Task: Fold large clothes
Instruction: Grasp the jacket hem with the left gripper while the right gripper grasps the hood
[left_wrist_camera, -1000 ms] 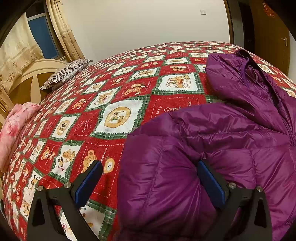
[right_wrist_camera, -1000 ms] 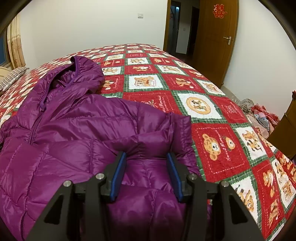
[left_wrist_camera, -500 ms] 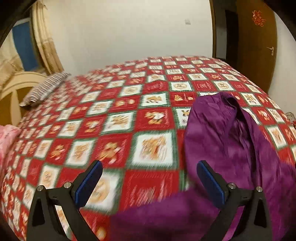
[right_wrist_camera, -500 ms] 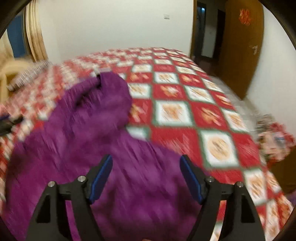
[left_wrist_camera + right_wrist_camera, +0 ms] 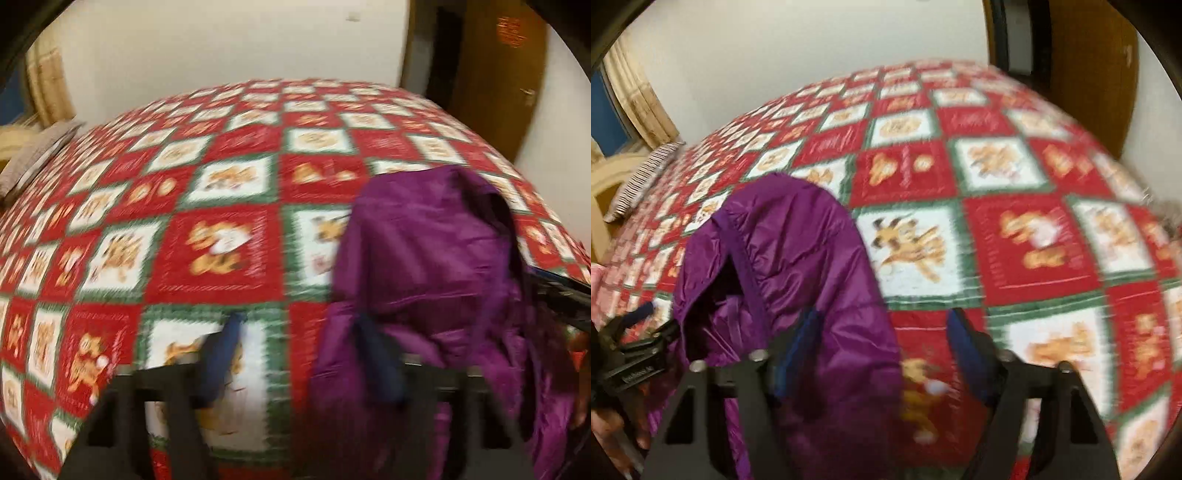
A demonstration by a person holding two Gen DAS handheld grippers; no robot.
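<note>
A purple puffer jacket lies on the red, green and white patchwork bedspread, hood end towards the far side. My left gripper is at the hood's left edge; its jaws are closing, the right finger lies against the fabric, and bedspread shows in the gap. My right gripper is at the hood's right edge, jaws closing, with a strip of jacket beside the left finger and bare bedspread beside the right one. Each view shows the other gripper at its side edge. Both views are motion-blurred.
A striped pillow lies at the bed's far left by a cream headboard and curtain. A wooden door stands beyond the far right corner. A person's hand holds the left gripper.
Both grippers moved forward from the jacket's body to its hood end. The left jaws went from wide open to much narrower. The right jaws widened, then narrowed.
</note>
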